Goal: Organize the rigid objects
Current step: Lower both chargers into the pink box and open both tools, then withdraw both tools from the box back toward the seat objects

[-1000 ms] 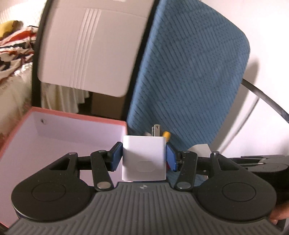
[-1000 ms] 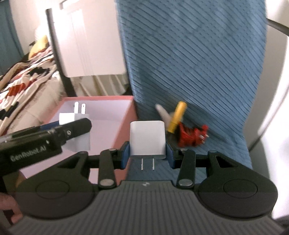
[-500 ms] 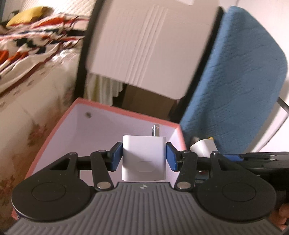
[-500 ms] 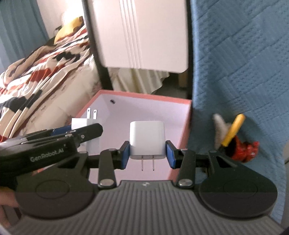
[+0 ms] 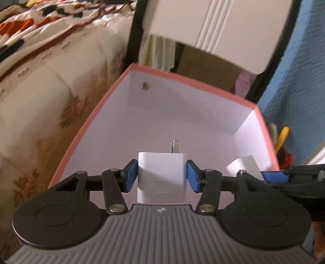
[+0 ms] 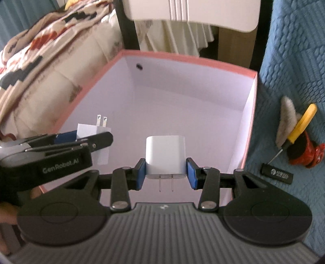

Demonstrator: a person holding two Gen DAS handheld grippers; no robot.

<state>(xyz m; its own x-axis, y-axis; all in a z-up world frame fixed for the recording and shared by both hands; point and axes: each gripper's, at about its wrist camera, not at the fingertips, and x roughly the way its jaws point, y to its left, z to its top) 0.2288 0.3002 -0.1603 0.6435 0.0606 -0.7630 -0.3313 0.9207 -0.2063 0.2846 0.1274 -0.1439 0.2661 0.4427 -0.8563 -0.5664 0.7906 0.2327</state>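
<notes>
My left gripper (image 5: pixel 162 175) is shut on a white wall charger (image 5: pixel 162 174) whose prongs point away from me. It hangs over the open pink box (image 5: pixel 182 80) with a white inside. My right gripper (image 6: pixel 165 174) is shut on a second white charger (image 6: pixel 165 156), prongs pointing toward the camera, also above the box (image 6: pixel 203 58). In the right wrist view the left gripper (image 6: pixel 81 138) and its charger (image 6: pixel 89 130) show at the left. In the left wrist view the right gripper's charger (image 5: pixel 242 165) shows at the right edge.
On the blue quilted cloth (image 6: pixel 294 71) right of the box lie a yellow-handled screwdriver (image 6: pixel 300 126), a red object (image 6: pixel 304 154), a grey fuzzy piece (image 6: pixel 286 119) and a black USB stick (image 6: pixel 277 173). A patterned bedspread (image 5: pixel 40 81) lies to the left; a white chair back (image 6: pixel 193 12) stands behind.
Both grippers have swung left from over the blue cloth to above the pink box and tilted downward, each still holding its charger. The box interior now fills both views.
</notes>
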